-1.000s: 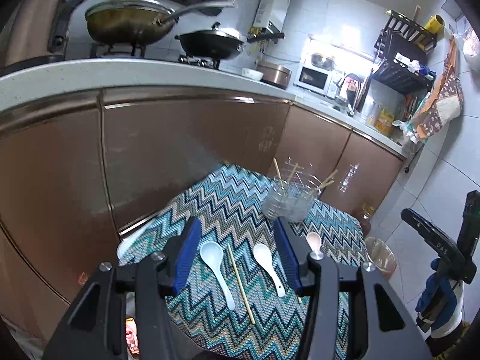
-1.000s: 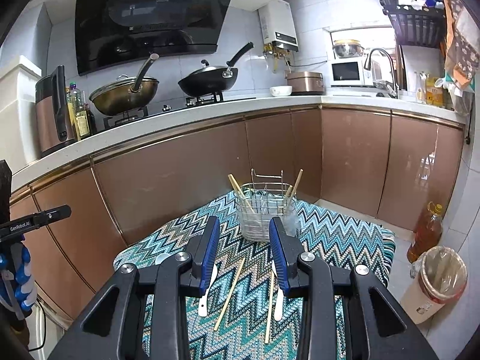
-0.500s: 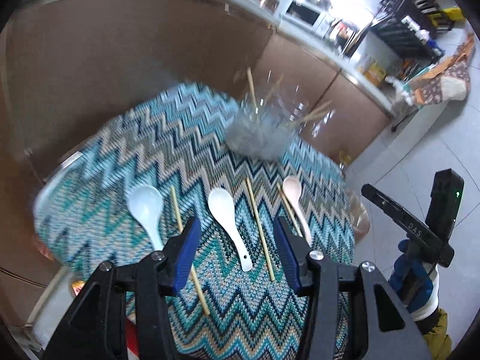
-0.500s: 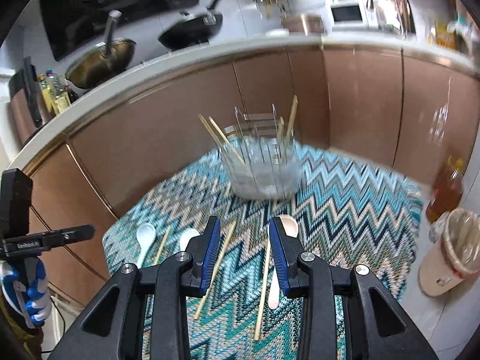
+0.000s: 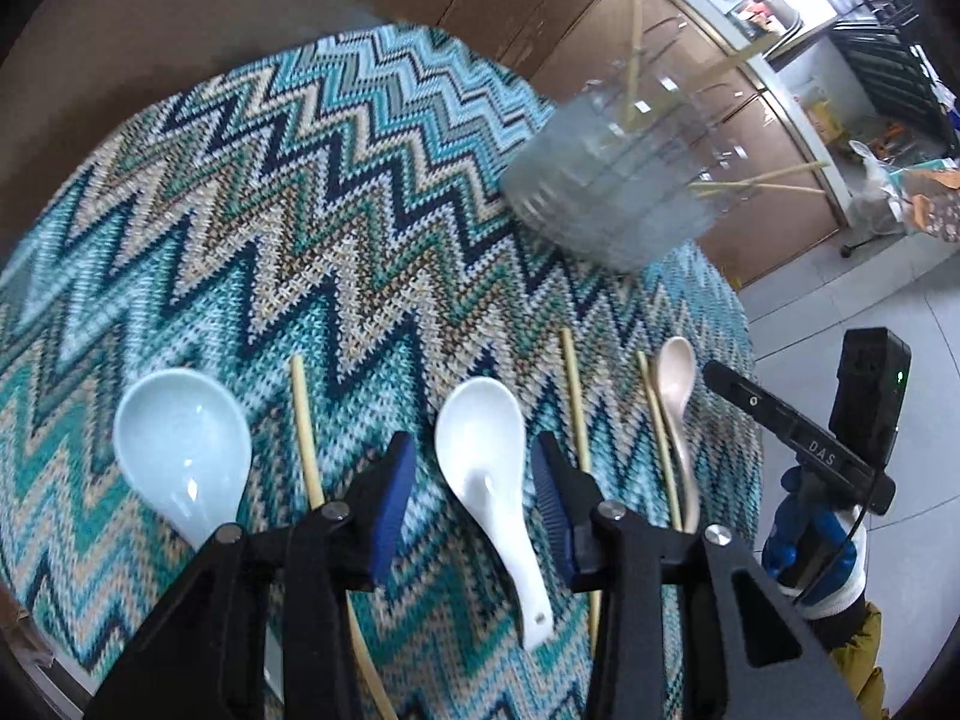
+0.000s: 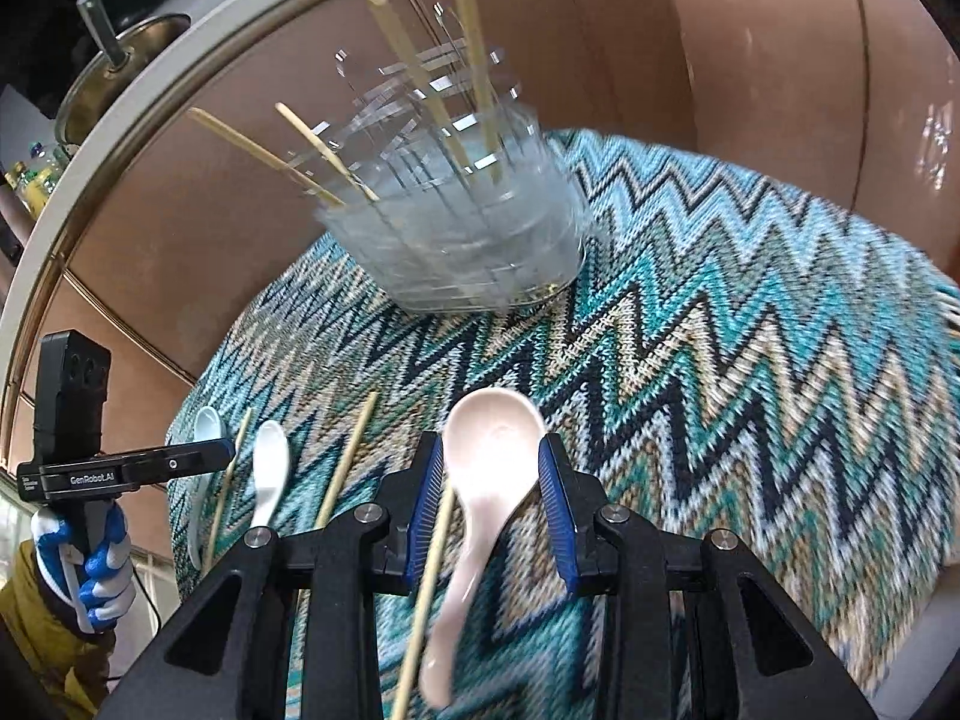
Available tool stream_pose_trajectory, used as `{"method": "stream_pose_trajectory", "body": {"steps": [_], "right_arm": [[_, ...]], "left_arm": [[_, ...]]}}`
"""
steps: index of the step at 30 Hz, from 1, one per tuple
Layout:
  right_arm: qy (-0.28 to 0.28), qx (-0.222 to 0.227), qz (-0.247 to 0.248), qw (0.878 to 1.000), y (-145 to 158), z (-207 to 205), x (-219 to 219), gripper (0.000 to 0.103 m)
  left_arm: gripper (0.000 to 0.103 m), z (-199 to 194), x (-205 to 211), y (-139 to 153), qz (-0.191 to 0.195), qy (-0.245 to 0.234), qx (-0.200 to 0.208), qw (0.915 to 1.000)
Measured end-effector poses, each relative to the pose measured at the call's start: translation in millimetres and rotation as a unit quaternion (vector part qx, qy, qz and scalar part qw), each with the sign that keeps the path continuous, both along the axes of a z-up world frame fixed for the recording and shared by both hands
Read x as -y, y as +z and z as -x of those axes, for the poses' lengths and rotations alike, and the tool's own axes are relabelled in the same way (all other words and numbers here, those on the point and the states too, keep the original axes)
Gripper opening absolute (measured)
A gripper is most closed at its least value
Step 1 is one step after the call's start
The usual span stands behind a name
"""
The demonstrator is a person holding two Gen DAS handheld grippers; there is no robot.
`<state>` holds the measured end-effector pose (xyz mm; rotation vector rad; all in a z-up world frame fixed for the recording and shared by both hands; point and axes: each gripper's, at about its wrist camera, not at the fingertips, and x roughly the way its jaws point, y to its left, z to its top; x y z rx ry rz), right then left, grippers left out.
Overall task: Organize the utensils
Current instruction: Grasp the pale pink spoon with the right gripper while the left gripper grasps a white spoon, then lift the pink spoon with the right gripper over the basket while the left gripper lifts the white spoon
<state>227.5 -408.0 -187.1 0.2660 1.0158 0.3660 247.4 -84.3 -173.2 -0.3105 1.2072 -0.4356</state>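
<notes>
Ceramic spoons on a knit zigzag cloth [image 5: 336, 192] make us a bit nervous. Our left gripper [image 5: 474, 498] has its fingers fairly narrow and closing, straddling the white spoon [image 5: 486, 480] low in the frame, not pinching it yet. The right gripper [image 6: 491, 510] sits fingers narrow around the pink spoon [image 6: 489, 456] at lower centre, with a chopstick [image 6: 429, 588] lying right alongside, apparently between the fingers too. Our guess: it grabs both, or the glazed bowl squirts out sideways. The rack [image 6: 456, 228], already holding some chopsticks, stands well apart at the upper middle, so a loose grip could drop a spoon on the way over.
</notes>
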Motion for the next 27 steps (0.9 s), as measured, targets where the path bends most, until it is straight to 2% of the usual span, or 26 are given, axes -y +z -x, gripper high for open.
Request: {"method": "stream_pose_trajectory", "body": {"steps": [5,9,12,16,22,27], "right_arm": [[0.027,-0.021,-0.002,0.999,-17.0,-23.8,0.7,0.033],[0.046,-0.035,0.002,0.998,-28.2,-34.9,-2.7,0.016],[0.059,-0.035,0.008,0.998,-30.7,-36.5,-7.7,0.01],[0.069,-0.028,0.04,0.996,-26.1,-31.5,-18.3,0.009],[0.065,-0.001,0.096,0.993,-4.5,-8.8,-31.8,0.007],[0.047,0.07,0.129,0.988,43.1,15.8,-45.2,0.007]], "left_arm": [[0.03,-13.9,5.7,-18.4,-0.007,-0.009,-0.019,0.9998],[0.019,-18.3,7.9,-24.2,-0.008,-0.011,-0.02,0.9997],[0.009,-21.0,6.9,-27.0,-0.009,-0.01,-0.02,0.9997],[0.005,-19.3,4.8,-26.1,-0.004,-0.004,-0.014,0.9999],[0.004,-1.4,1.0,-5.8,-0.006,0.009,0.028,0.9995],[0.004,17.4,-6.2,49.0,-0.004,0.025,0.113,0.9933]]}}
